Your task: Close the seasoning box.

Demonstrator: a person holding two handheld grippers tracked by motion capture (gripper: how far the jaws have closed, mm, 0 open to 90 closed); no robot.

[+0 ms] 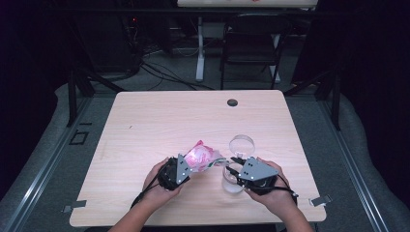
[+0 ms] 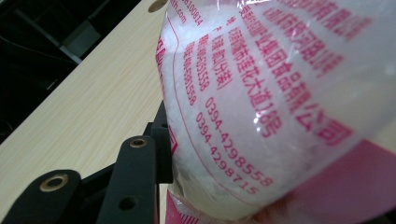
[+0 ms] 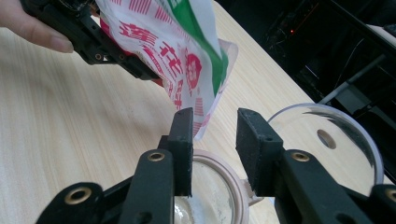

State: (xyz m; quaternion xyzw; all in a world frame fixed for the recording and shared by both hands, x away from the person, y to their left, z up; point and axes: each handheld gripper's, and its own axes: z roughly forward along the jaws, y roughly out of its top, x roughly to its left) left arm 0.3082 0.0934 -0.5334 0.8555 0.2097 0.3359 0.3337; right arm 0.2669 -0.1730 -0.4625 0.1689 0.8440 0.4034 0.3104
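A pink, white and green plastic bag [image 1: 200, 155] of white grains hangs tilted above the table, and my left gripper [image 1: 190, 165] is shut on it. In the left gripper view the bag [image 2: 280, 93] presses against the left finger [image 2: 135, 182]; the other finger is hidden behind it. An open glass jar [image 1: 233, 183] stands by my right hand, its round lid [image 1: 241, 143] swung back. My right gripper [image 3: 215, 140] is open just above the jar's rim [image 3: 229, 179], with nothing between its pads. The bag's lower corner [image 3: 205, 79] points down toward the jar.
The light wooden table [image 1: 193, 116] has a dark round cable hole [image 1: 232, 102] near its far edge. The jar's lid [image 3: 336, 140] lies to the right of my right gripper. A dark chair [image 1: 251, 43] and desk legs stand beyond the table.
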